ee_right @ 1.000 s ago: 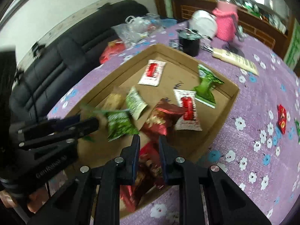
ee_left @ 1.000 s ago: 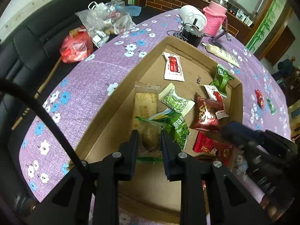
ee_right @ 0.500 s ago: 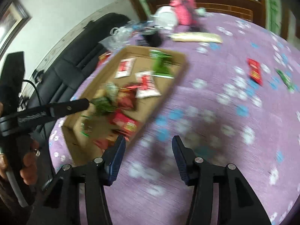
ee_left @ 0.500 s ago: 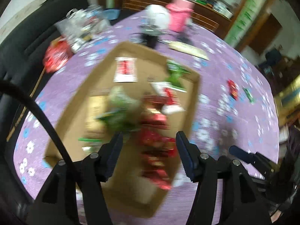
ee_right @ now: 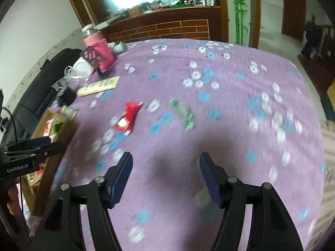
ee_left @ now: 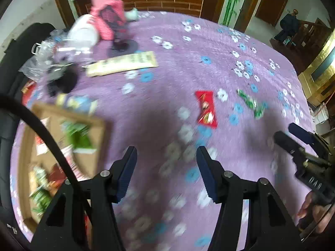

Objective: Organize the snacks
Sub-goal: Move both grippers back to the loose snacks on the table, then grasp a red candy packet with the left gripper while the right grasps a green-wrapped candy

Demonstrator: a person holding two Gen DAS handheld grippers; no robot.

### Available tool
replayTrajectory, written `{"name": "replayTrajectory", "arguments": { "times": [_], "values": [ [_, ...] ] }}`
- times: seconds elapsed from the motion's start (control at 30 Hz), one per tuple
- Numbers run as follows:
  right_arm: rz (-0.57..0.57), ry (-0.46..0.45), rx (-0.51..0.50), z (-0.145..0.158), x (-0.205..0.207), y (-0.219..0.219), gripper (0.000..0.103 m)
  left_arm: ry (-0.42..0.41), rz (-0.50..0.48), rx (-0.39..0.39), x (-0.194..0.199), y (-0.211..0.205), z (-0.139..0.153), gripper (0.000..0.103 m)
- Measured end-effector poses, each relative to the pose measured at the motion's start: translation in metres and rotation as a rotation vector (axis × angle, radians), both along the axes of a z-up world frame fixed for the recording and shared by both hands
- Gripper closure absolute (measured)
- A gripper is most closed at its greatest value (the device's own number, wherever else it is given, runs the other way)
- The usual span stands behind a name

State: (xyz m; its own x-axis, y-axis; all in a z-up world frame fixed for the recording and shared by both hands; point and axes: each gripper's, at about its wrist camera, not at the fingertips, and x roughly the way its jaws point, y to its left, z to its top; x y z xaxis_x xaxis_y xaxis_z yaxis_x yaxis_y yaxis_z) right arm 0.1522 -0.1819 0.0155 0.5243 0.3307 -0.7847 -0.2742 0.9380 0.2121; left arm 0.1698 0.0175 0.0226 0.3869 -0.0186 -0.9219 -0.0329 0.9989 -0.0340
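Both of my grippers are spread wide with nothing between the pads: my left gripper (ee_left: 166, 156) and my right gripper (ee_right: 165, 163) hang over the purple flowered counter (ee_right: 230, 136). A red snack packet (ee_left: 206, 109) and a green snack packet (ee_left: 250, 103) lie flat near each other, well apart from the cardboard box (ee_left: 100, 138) of snacks at the left.

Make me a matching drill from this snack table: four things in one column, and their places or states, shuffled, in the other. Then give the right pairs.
Things
1. red snack packet
2. green snack packet
3. cardboard tray
4. left gripper

Places or states
A. open, holding nothing
B. on the cloth, right of the red one
C. at the table's left, holding snacks
D. loose on the cloth, nearer the tray

Pairs: 1-D, 2-B, 3-C, 4-A
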Motion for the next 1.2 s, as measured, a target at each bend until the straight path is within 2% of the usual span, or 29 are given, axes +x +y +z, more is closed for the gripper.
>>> {"name": "replayTrajectory", "arguments": {
  "times": [0.2, 0.33, 0.43, 0.6, 0.63, 0.67, 0.73, 0.83, 0.87, 0.93, 1.03, 1.13, 1.17, 1.2],
  "values": [
    [0.069, 0.008, -0.089, -0.027, 0.057, 0.015, 0.036, 0.037, 0.05, 0.052, 0.049, -0.014, -0.025, 0.043],
    [0.097, 0.012, -0.103, -0.041, 0.075, 0.017, 0.037, 0.064, 0.071, 0.023, 0.065, -0.018, -0.033, 0.043],
    [0.11, 0.021, -0.108, -0.047, 0.083, 0.02, 0.038, 0.089, 0.073, 0.036, 0.071, -0.023, -0.04, 0.043],
    [0.144, 0.008, -0.15, -0.05, 0.088, 0.025, 0.047, 0.124, 0.062, 0.044, 0.078, -0.033, -0.054, 0.043],
    [0.151, 0.004, -0.16, -0.049, 0.088, 0.025, 0.051, 0.128, 0.062, 0.031, 0.079, -0.034, -0.056, 0.043],
    [0.154, -0.004, -0.184, -0.05, 0.087, 0.026, 0.056, 0.129, 0.061, 0.021, 0.079, -0.036, -0.056, 0.043],
    [0.166, -0.013, -0.204, -0.05, 0.087, 0.029, 0.058, 0.1, 0.078, 0.031, 0.077, -0.036, -0.048, 0.043],
    [0.175, -0.008, -0.183, -0.05, 0.085, 0.026, 0.058, 0.04, 0.101, -0.052, 0.072, -0.033, -0.024, 0.043],
    [0.177, -0.006, -0.176, -0.05, 0.086, 0.025, 0.058, 0.031, 0.105, -0.102, 0.072, -0.033, -0.019, 0.041],
    [0.178, -0.006, -0.17, -0.05, 0.087, 0.024, 0.058, 0.045, 0.092, -0.135, 0.077, -0.039, -0.017, 0.037],
    [0.184, -0.021, -0.183, -0.051, 0.086, 0.027, 0.058, 0.064, 0.1, -0.086, 0.086, -0.05, -0.029, 0.037],
    [0.197, -0.043, -0.201, -0.051, 0.084, 0.029, 0.059, 0.121, 0.133, -0.077, 0.089, -0.055, -0.048, 0.037],
    [0.202, -0.052, -0.207, -0.051, 0.084, 0.029, 0.062, 0.134, 0.144, -0.077, 0.087, -0.054, -0.054, 0.037],
    [0.203, -0.056, -0.208, -0.051, 0.084, 0.03, 0.064, 0.105, 0.146, -0.061, 0.087, -0.056, -0.052, 0.037]
  ]
}}
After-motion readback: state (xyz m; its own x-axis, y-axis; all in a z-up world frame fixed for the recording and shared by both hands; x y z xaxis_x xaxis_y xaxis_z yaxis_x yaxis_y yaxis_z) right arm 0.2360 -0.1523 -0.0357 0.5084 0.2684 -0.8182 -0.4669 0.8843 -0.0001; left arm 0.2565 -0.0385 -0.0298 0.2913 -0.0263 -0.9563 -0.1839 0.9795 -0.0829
